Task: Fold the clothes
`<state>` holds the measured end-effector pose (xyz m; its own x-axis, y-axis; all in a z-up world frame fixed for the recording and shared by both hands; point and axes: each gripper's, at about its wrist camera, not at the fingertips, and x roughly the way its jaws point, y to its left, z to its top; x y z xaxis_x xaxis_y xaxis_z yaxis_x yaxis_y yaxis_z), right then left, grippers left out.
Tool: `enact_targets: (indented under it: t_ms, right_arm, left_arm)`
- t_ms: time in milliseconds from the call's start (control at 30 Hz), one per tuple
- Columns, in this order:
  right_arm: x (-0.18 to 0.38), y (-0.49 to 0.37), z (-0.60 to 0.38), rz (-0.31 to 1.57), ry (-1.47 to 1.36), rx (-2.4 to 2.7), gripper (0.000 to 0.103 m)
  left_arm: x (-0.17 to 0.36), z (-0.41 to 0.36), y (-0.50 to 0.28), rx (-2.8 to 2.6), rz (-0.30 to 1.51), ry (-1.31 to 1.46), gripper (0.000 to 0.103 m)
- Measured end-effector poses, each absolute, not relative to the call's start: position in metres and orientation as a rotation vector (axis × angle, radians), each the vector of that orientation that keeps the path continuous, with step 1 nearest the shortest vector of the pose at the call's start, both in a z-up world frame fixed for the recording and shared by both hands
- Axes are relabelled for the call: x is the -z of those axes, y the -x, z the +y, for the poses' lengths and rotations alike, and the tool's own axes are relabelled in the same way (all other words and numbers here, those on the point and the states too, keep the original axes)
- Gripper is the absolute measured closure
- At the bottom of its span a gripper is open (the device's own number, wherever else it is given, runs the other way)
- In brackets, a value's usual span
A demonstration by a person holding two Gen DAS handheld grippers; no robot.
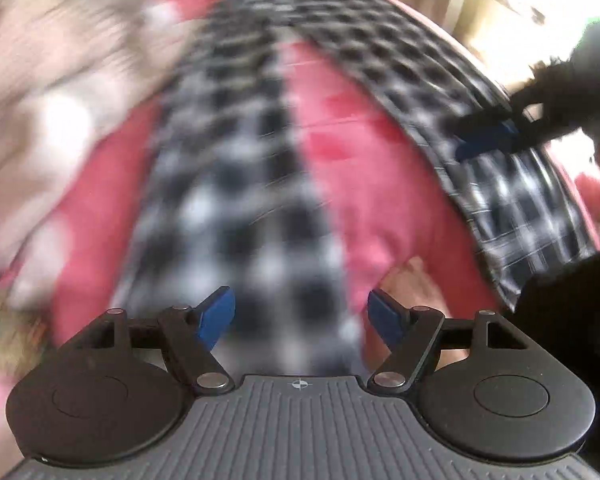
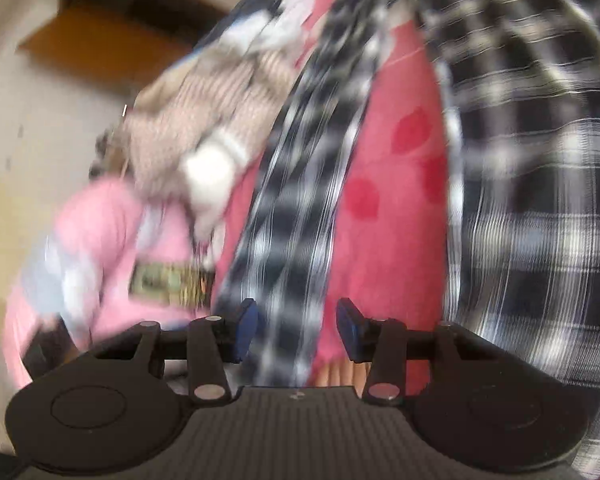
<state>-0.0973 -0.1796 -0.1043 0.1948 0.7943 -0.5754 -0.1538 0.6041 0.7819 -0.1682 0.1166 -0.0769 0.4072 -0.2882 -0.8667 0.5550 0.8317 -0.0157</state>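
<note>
A black-and-white checked garment lies spread on a red bed cover [image 1: 364,184]. One long checked strip [image 1: 236,200] runs up the middle of the blurred left wrist view, and its wider part [image 1: 512,204] lies to the right. My left gripper [image 1: 300,316] hovers over the near end of the strip, open, its blue pads clear of the cloth. My right gripper [image 2: 298,330] is also open, with the same strip [image 2: 292,200] showing between and beyond its pads. The wide checked part [image 2: 540,200] is to its right. In the left wrist view the right gripper [image 1: 484,138] sits over the wide part.
A beige knitted garment [image 1: 40,100] [image 2: 204,120] is heaped at the left of the bed, with a pink garment [image 2: 100,232] beside it. A cardboard box [image 2: 100,40] stands on the floor beyond. A dark sleeve [image 1: 572,320] fills the lower right of the left wrist view.
</note>
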Motion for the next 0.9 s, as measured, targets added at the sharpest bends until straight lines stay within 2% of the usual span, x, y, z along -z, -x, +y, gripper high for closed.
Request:
enact_targets:
  t_ms: [100, 167, 233, 267, 300, 333, 633, 800, 900]
  right_arm:
    - [0.104, 0.095, -0.182, 1.165, -0.712, -0.698, 0.056]
    - [0.104, 0.097, -0.186, 1.147, -0.738, -0.686, 0.056]
    - [0.107, 0.101, -0.193, 1.141, -0.766, -0.674, 0.056]
    - [0.109, 0.102, -0.196, 1.142, -0.777, -0.667, 0.056]
    - [0.112, 0.103, -0.199, 1.145, -0.787, -0.659, 0.056]
    - [0.115, 0.104, -0.201, 1.152, -0.792, -0.649, 0.056]
    - [0.133, 0.095, -0.206, 1.183, -0.813, -0.623, 0.056]
    - [0.139, 0.077, -0.204, 1.181, -0.837, -0.625, 0.056]
    - [0.150, 0.064, -0.201, 1.198, -0.848, -0.611, 0.056]
  left_arm:
    - [0.102, 0.071, 0.159, 0.528, 0.950, -0.488, 0.032]
    - [0.116, 0.052, 0.156, 0.507, 0.901, -0.610, 0.040]
    - [0.128, 0.046, 0.151, 0.502, 0.884, -0.683, 0.062]
    - [0.131, 0.048, 0.149, 0.499, 0.887, -0.686, 0.069]
    - [0.134, 0.052, 0.145, 0.497, 0.892, -0.668, 0.093]
    - [0.134, 0.057, 0.139, 0.488, 0.904, -0.634, 0.099]
    - [0.084, 0.134, 0.120, 0.709, 0.970, -0.148, 0.102]
    - [0.077, 0.169, 0.112, 0.887, 1.017, 0.130, 0.102]
    - [0.088, 0.161, 0.110, 0.874, 1.055, 0.091, 0.102]
